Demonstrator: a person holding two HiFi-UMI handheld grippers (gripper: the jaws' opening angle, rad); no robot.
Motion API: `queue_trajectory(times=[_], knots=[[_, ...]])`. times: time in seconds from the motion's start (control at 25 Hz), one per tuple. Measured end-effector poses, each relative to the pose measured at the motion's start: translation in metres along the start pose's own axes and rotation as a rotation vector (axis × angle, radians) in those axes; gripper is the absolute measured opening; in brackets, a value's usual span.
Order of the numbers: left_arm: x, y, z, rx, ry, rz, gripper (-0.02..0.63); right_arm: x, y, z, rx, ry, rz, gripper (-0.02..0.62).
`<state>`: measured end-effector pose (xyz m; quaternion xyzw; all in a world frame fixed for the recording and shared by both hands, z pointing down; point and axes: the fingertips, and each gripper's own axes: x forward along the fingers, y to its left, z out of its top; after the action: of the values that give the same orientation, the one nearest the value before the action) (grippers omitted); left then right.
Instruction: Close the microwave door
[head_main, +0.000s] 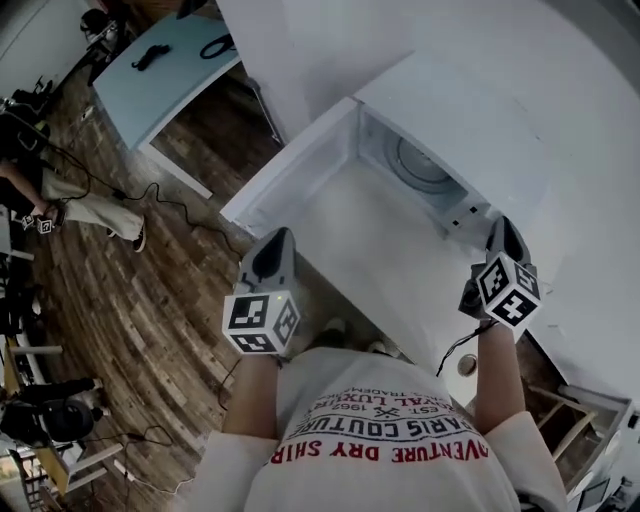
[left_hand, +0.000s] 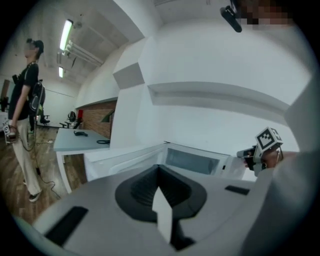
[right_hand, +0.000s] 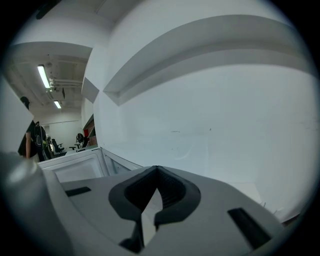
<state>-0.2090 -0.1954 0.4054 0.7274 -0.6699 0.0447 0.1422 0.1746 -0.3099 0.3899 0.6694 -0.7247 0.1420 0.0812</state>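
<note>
The white microwave (head_main: 440, 130) stands on a white counter with its cavity and round turntable (head_main: 420, 165) exposed. Its door (head_main: 290, 175) is swung wide open to the left. My left gripper (head_main: 279, 240) is shut and holds nothing; it hovers just in front of the door's outer end, apart from it. In the left gripper view the open door (left_hand: 120, 160) and the cavity (left_hand: 192, 162) lie ahead of the jaws. My right gripper (head_main: 503, 229) is also shut and empty, by the microwave's right front corner. In the right gripper view the door (right_hand: 80, 167) shows at left.
A white wall (right_hand: 210, 115) rises behind the microwave. A pale blue table (head_main: 165, 60) with dark items stands far left over wood floor with cables (head_main: 150, 200). A person (left_hand: 27, 100) stands at the left. An open drawer (head_main: 560, 420) is at bottom right.
</note>
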Motion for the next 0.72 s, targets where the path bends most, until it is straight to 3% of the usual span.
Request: queue_trajectory(times=[0.2,0.36,0.56,0.72], knots=[[-0.039,0.071,-0.005,0.005,-0.005,0.166,-0.002,-0.001,0.004,0.002,-0.024,-0.011,-0.002,0.012],[-0.047,0.123,-0.008,-0.015,-0.009,0.248,-0.002,-0.003,0.006,0.003,-0.034,-0.025,-0.024,0.012],[-0.032,0.166,-0.014,0.000,0.026,0.265,-0.002,-0.002,0.009,0.001,-0.075,-0.023,-0.059,0.012],[-0.010,0.175,-0.015,-0.016,0.045,0.216,-0.002,-0.002,0.008,0.001,-0.076,-0.026,-0.089,0.012]])
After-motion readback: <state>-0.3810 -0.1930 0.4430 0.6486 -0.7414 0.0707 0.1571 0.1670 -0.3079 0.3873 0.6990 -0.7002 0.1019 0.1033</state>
